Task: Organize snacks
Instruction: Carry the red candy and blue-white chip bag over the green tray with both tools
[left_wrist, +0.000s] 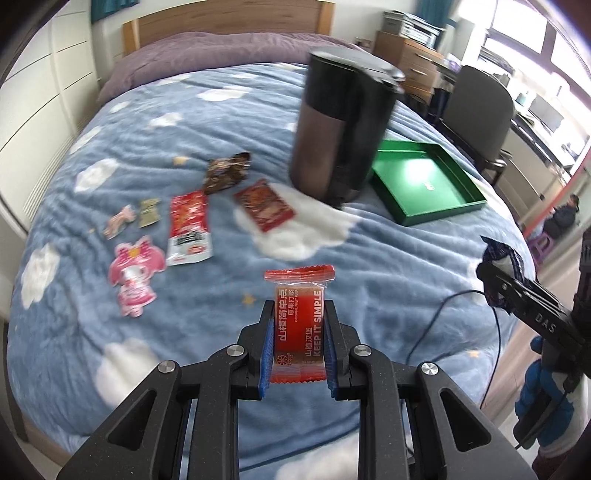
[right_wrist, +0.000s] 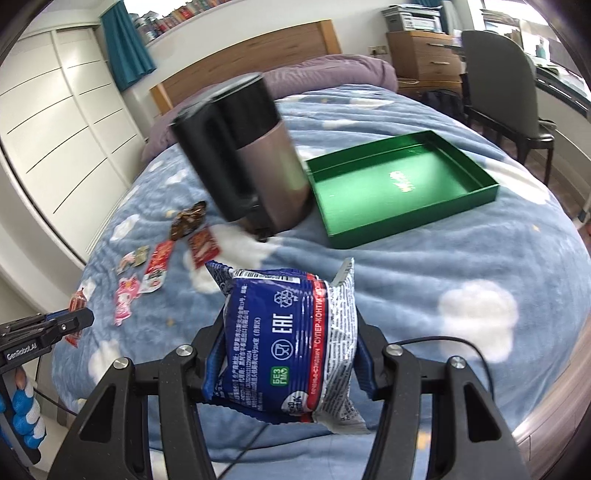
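Snacks are the item under review, and we find two of them in hand and none yet put away. The left gripper (left_wrist: 298, 325) is clamped on a red hawthorn fruit bar (left_wrist: 298, 325), held upright between its blue pads above the near edge of the bed. The right gripper (right_wrist: 288, 354) is closed around a blue-and-white biscuit packet (right_wrist: 288, 343), likewise held over the blanket. We note the green tray (right_wrist: 476, 192) lying on the bed to the right of a tall dark bin (right_wrist: 243, 155); its floor shows no snacks in either view, so we judge the sorting to be at an early stage. Still loose on the blue cloud blanket (left_wrist: 369, 258), well left of the tray, are a brown crumpled wrapper (left_wrist: 226, 172), a red square sachet (left_wrist: 265, 204), a long red-and-white packet (left_wrist: 189, 229), a pink cartoon packet (left_wrist: 135, 275) and two small sachets (left_wrist: 133, 218) beside it. We assess that both held items await placement, presumably in the tray, and at least six pieces remain to be collected.
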